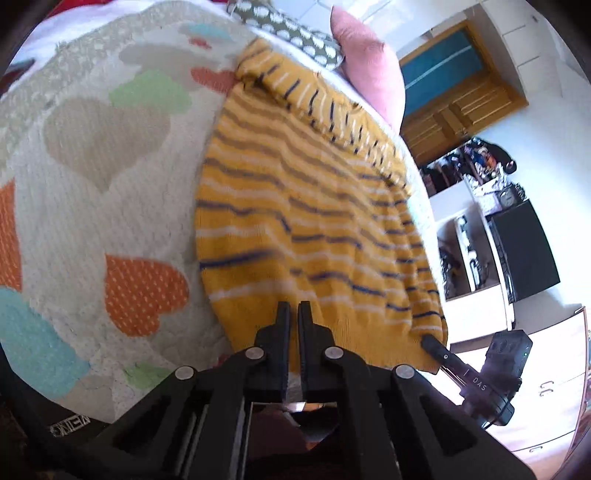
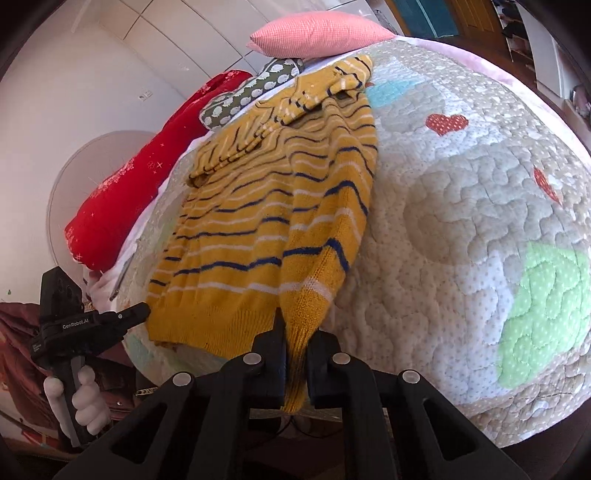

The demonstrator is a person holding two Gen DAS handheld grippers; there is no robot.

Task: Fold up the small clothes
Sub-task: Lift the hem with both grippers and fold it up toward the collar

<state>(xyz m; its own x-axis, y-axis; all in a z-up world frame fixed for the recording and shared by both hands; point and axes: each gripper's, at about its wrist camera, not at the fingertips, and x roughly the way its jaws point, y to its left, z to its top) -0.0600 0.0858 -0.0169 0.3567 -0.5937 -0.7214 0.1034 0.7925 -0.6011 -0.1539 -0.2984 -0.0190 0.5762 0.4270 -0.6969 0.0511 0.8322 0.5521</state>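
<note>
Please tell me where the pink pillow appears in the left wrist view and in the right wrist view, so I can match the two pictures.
Left wrist view: pink pillow at top, right of centre, behind the yellow striped sweater.
Right wrist view: pink pillow at top centre, beyond the sweater's collar.
Shared landmark: the green dotted cushion, beside the pillow.

Sweater [image 2: 266, 221]: coarse knit wool-like cloth, ribbed hem, matt. Quilt [image 2: 461, 221]: stitched, puckered cotton, dotted, soft. Far pink pillow [image 2: 317, 33]: fine woven cloth. Grippers [image 1: 294, 314] [image 2: 295, 332]: matt black plastic, dull metal rivets. Far door [image 1: 454, 107]: varnished wood.
</note>
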